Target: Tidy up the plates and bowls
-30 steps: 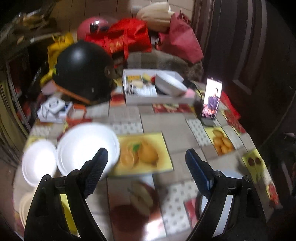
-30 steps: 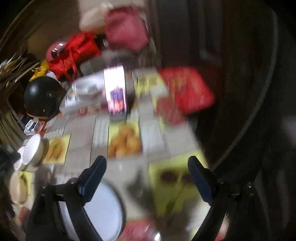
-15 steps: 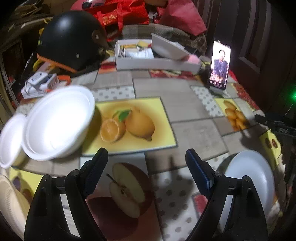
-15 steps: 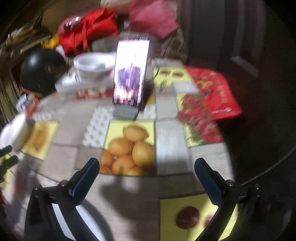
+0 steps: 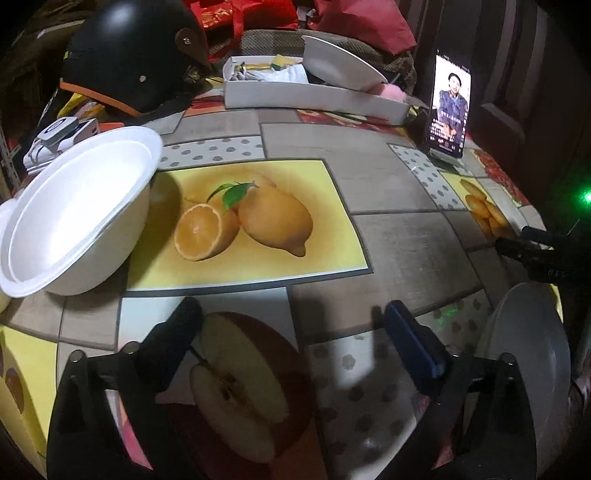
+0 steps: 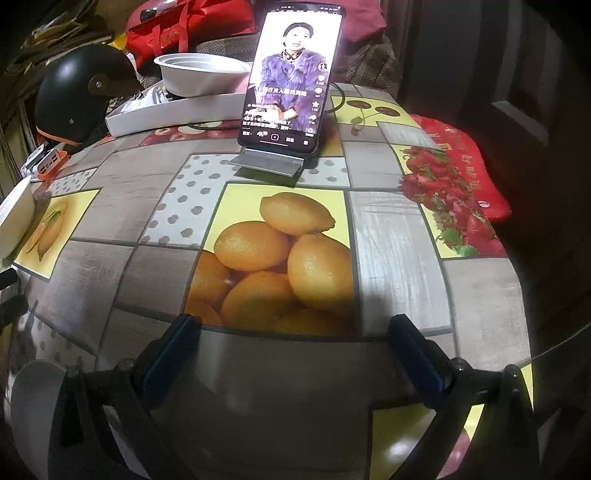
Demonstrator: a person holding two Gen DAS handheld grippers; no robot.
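Observation:
A large white foam bowl sits at the left of the fruit-print table; a smaller white bowl's rim shows behind it at the frame edge. A white plate lies at the table's near right edge; it also shows in the right wrist view at lower left. Another white bowl rests in a white box at the back. My left gripper is open and empty, low over the table. My right gripper is open and empty, low over the table near the plate.
A phone with a lit screen stands on a stand at the back right. A black helmet sits at the back left, with red bags behind it. A red bag hangs off the table's right edge.
Both grippers have dropped lower and moved forward over the table. The bowls and phone now look larger and nearer. Both stay open and empty.

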